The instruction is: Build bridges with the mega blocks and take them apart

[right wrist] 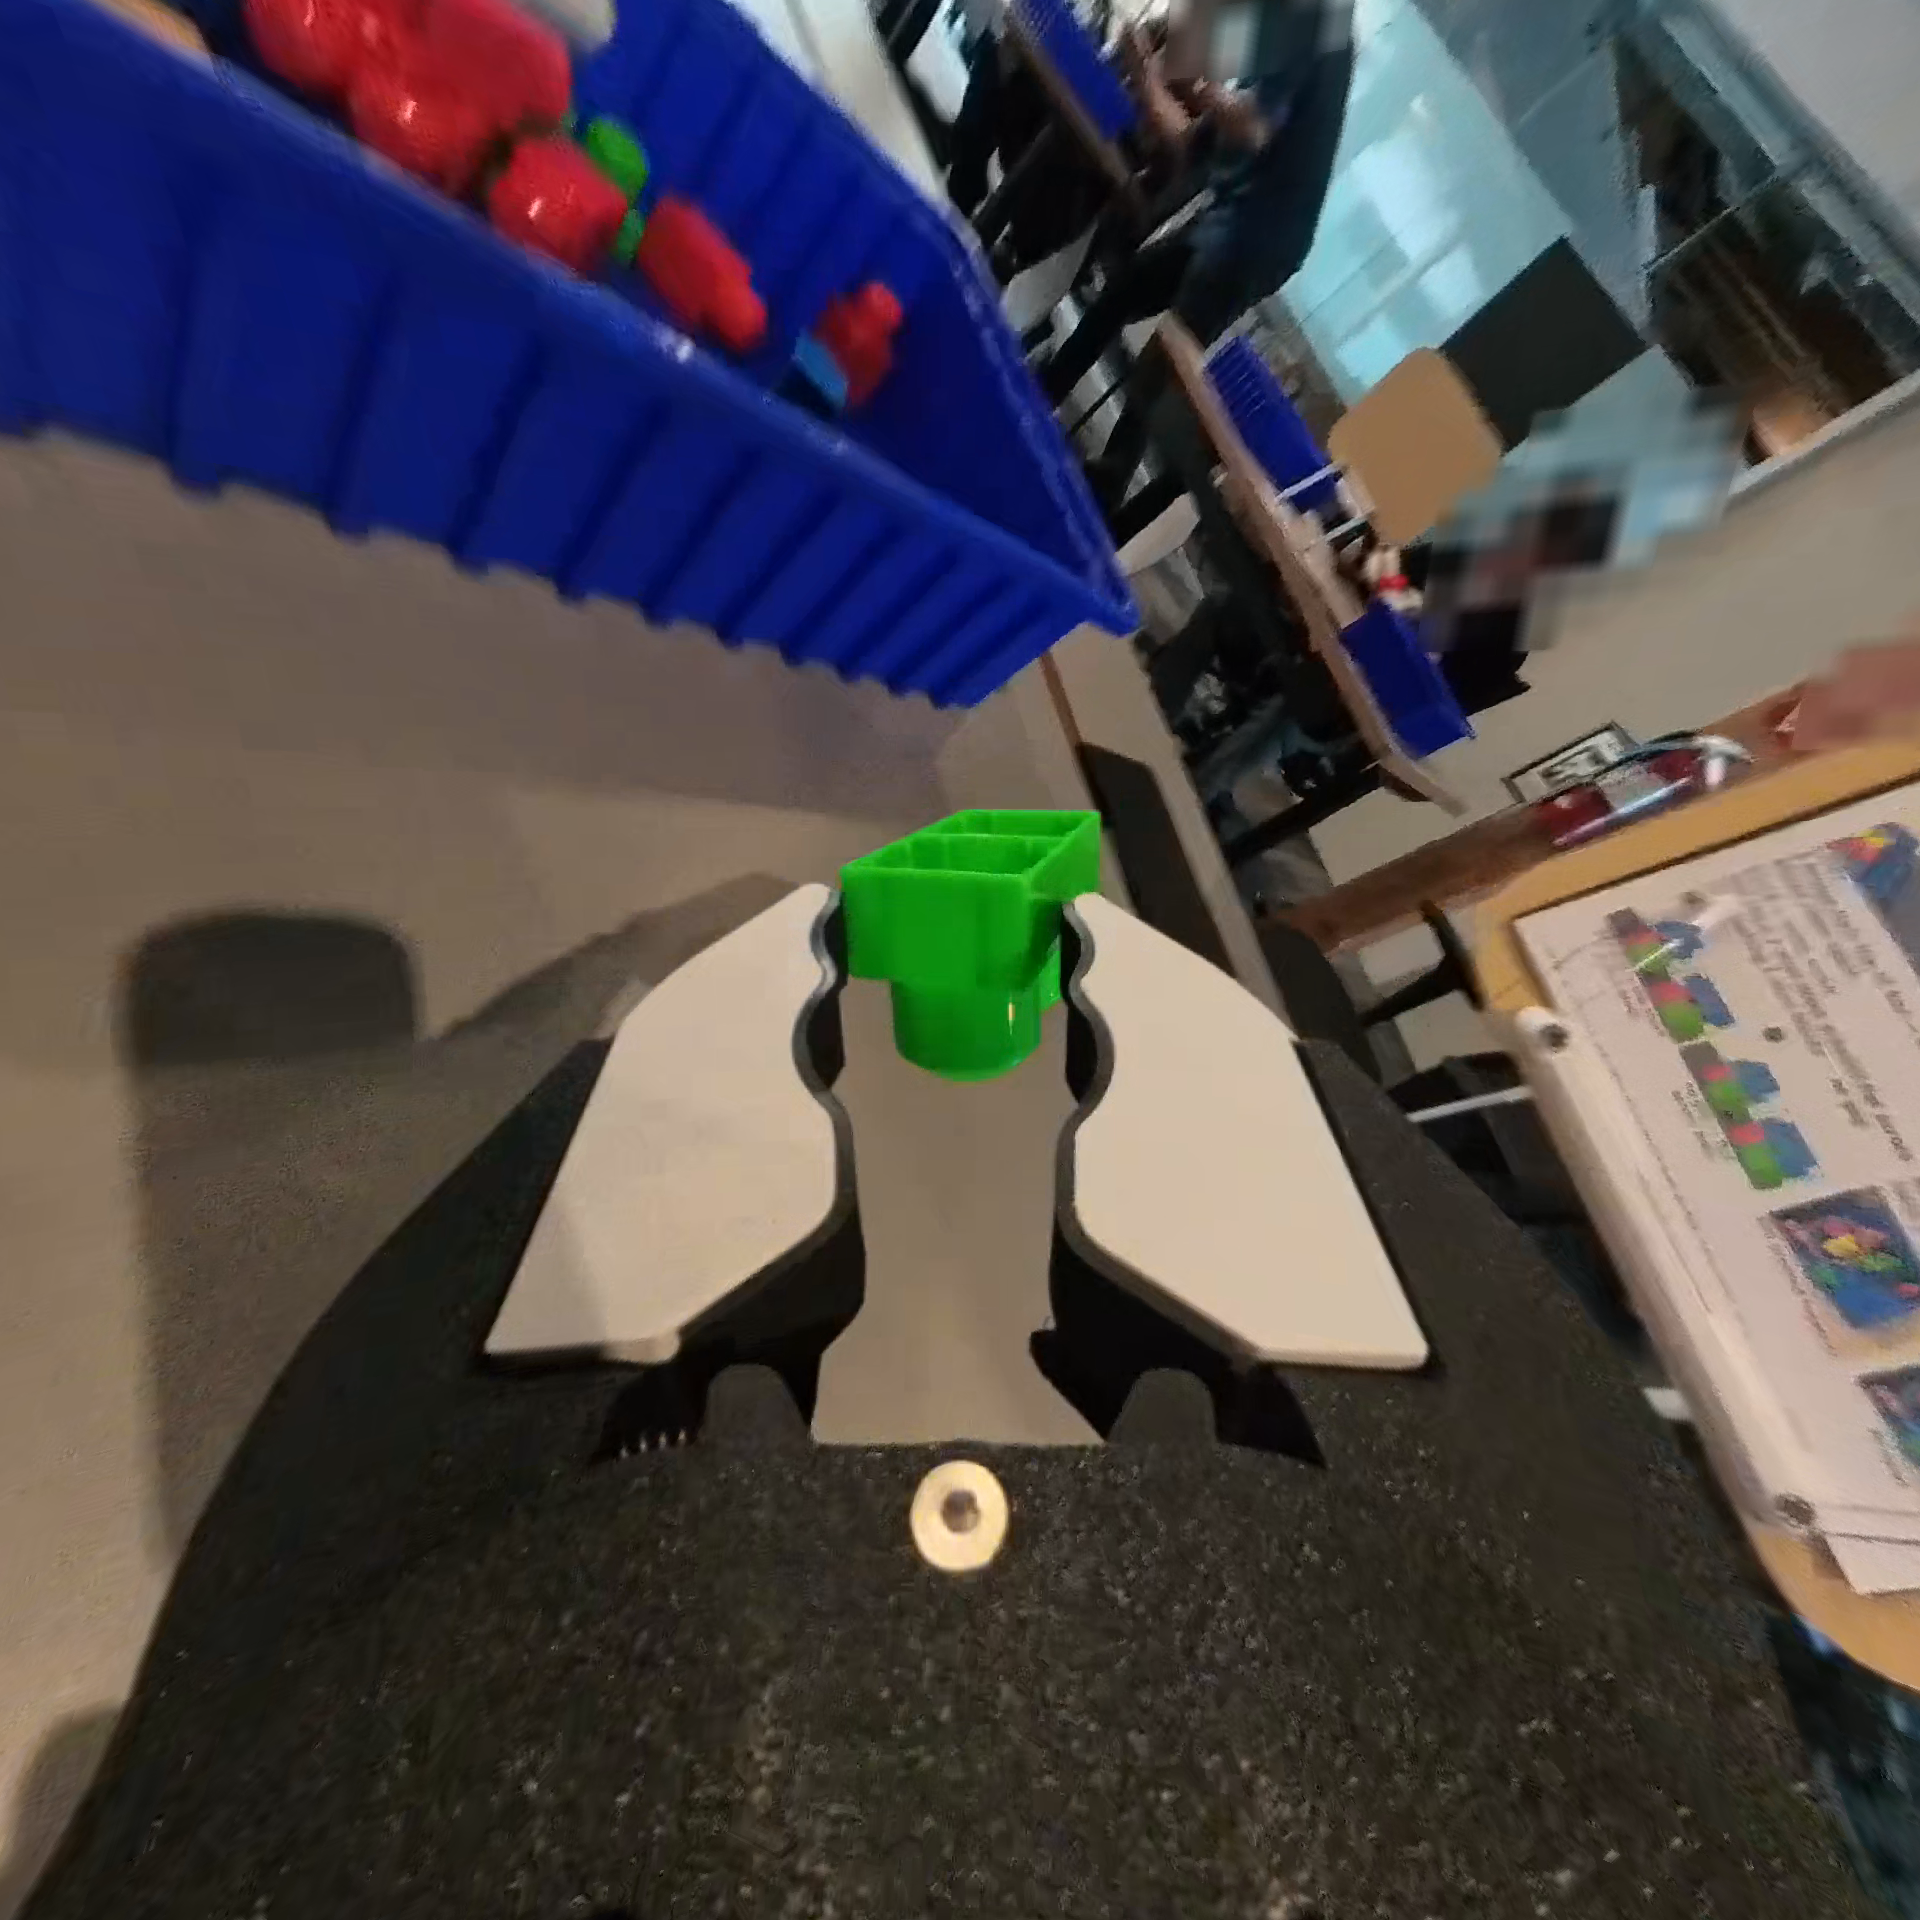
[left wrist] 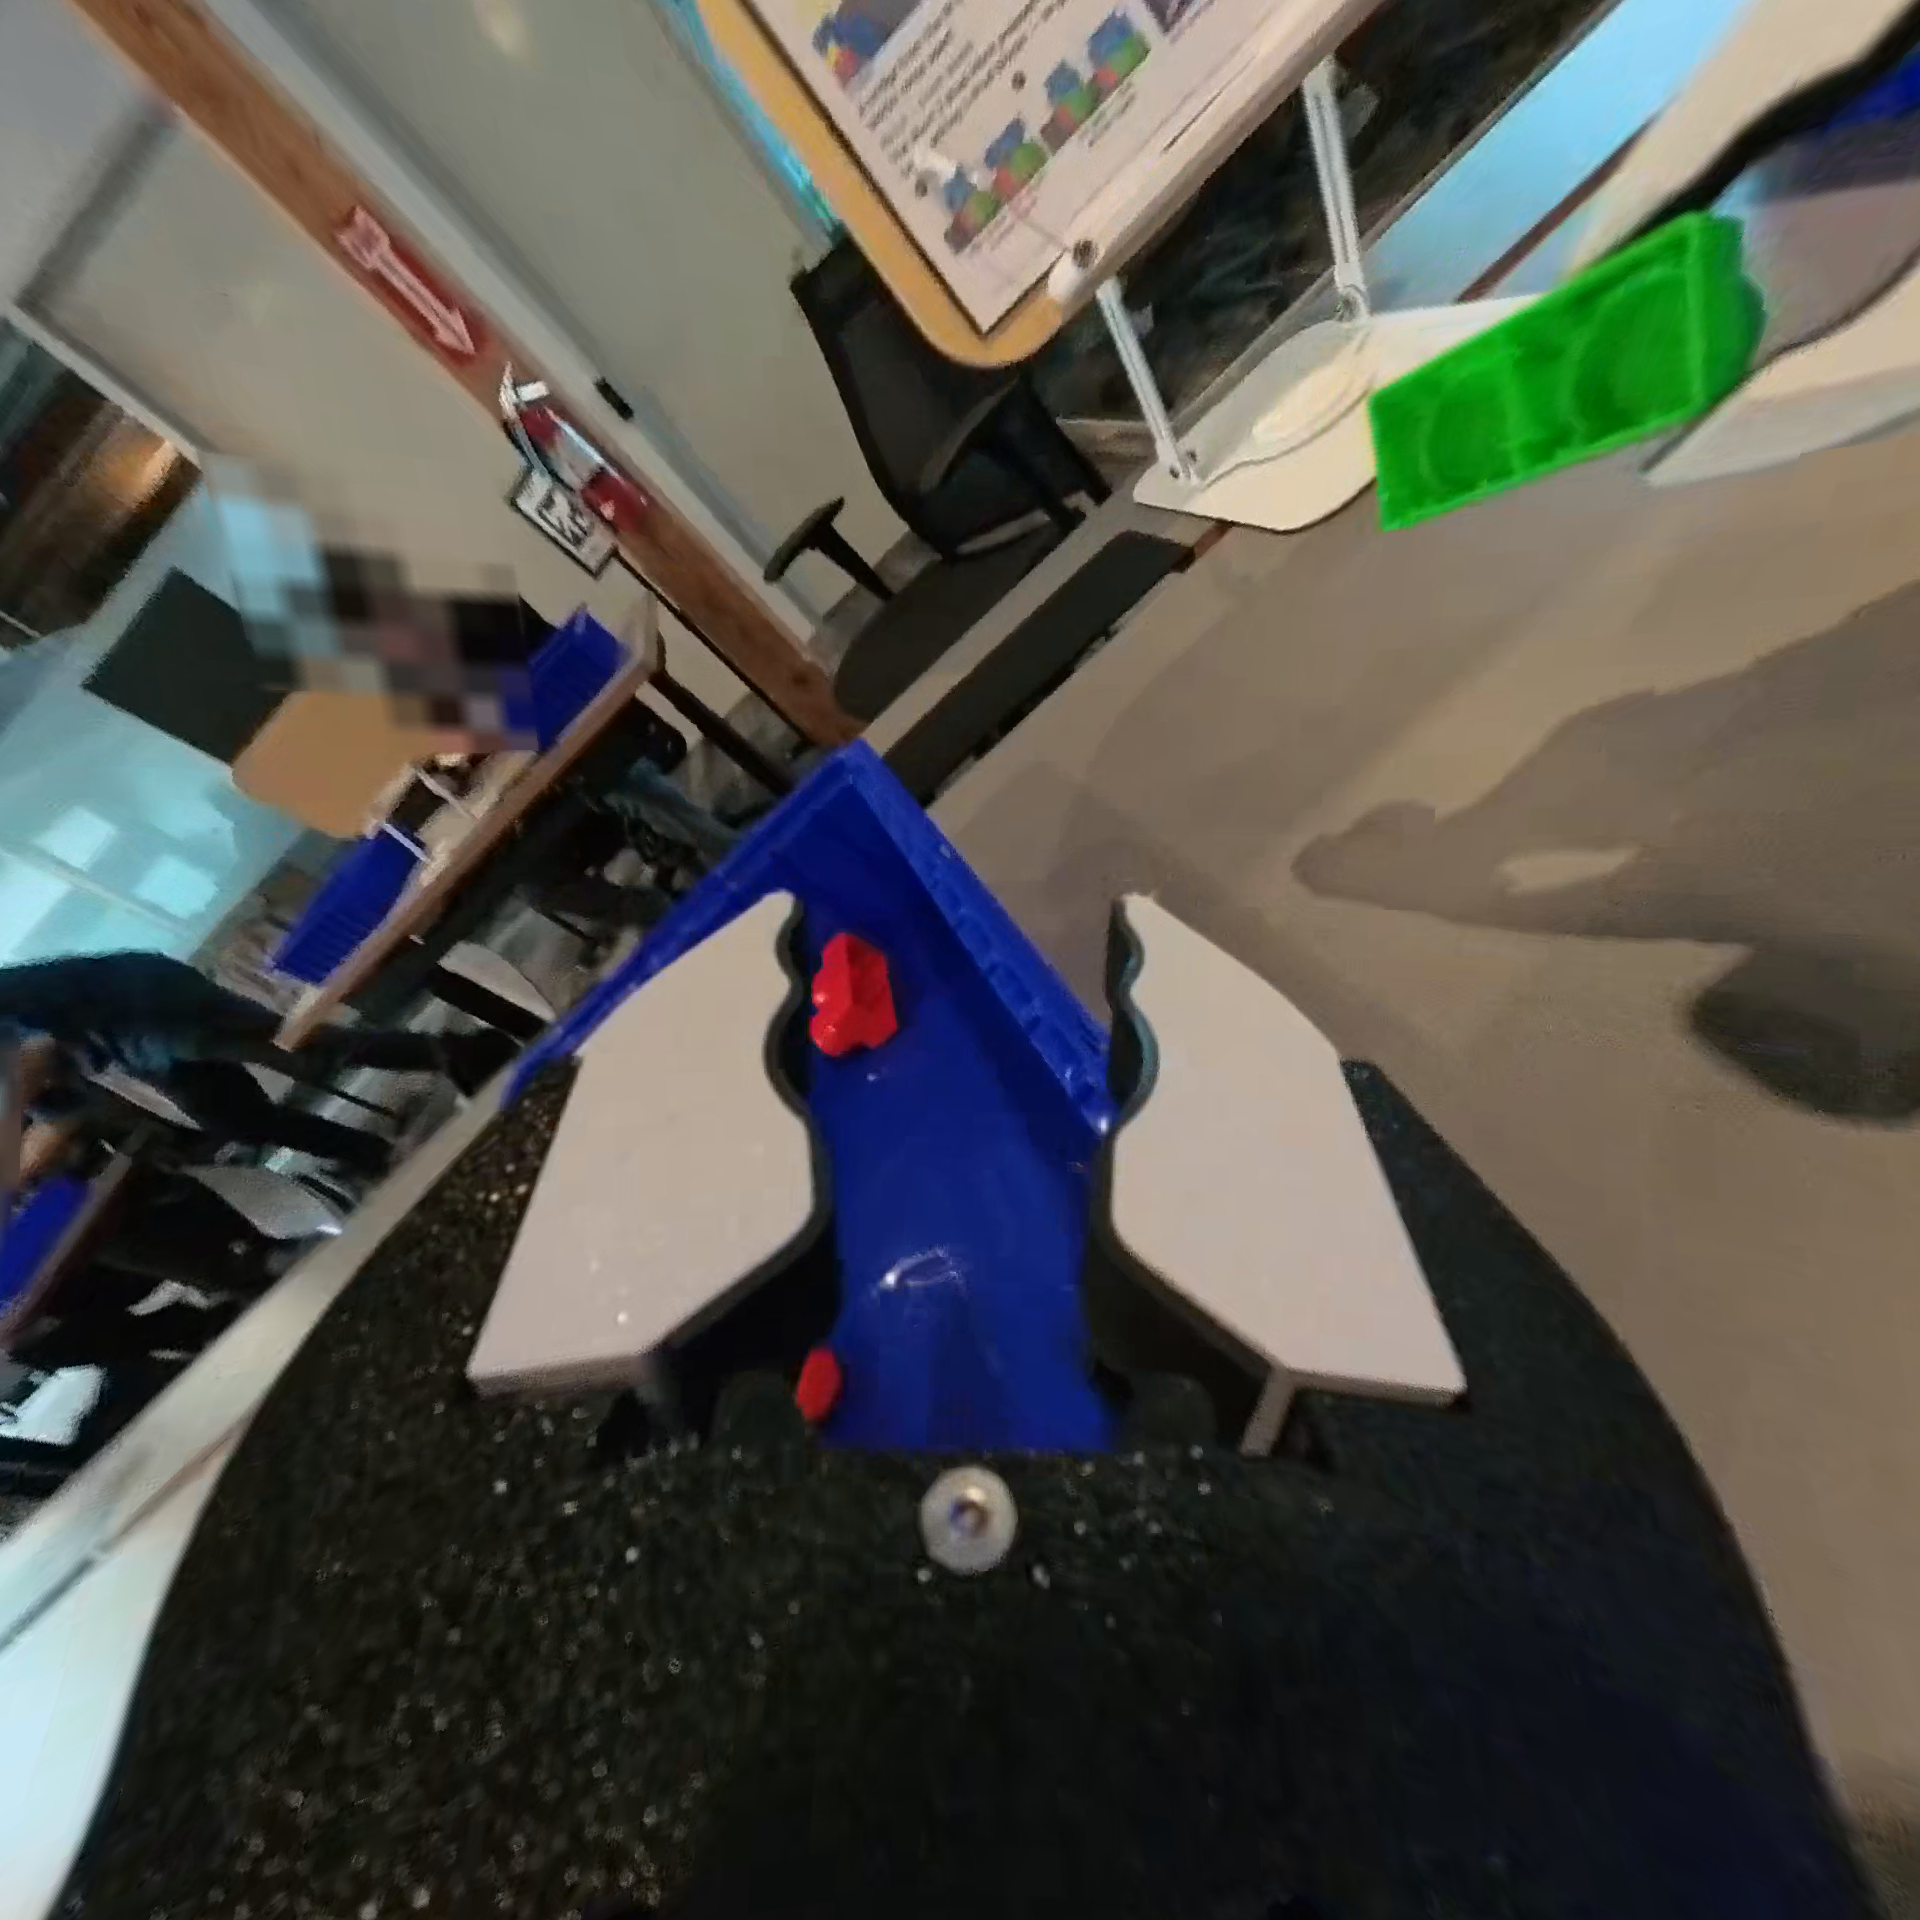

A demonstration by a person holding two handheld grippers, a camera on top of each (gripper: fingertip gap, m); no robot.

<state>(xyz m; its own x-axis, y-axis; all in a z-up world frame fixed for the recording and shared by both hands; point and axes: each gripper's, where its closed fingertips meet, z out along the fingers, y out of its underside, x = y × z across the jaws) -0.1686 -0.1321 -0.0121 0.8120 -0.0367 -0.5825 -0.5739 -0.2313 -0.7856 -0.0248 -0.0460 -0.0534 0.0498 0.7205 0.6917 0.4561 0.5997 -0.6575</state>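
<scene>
My left gripper (left wrist: 954, 914) is open and empty. It hangs over a corner of the blue bin (left wrist: 935, 862). Between its fingers I see the bin's inside, with one red block (left wrist: 852, 992) and part of another (left wrist: 818, 1387) lower down. My right gripper (right wrist: 951, 899) is shut on a green block (right wrist: 966, 935) at its fingertips, held above the grey table (right wrist: 312, 727), studs toward the camera. The same green block (left wrist: 1558, 384) shows blurred at the upper right of the left wrist view. The blue bin (right wrist: 520, 416) in the right wrist view holds several red blocks (right wrist: 551, 197) and some green ones.
An instruction board with block pictures stands on a stand by the table (left wrist: 1039, 104) (right wrist: 1714, 1143). A black office chair (left wrist: 935, 416) is behind it. Other tables with blue bins (right wrist: 1392, 665) and people stand farther off. The table edge (right wrist: 1091, 779) runs near the bin.
</scene>
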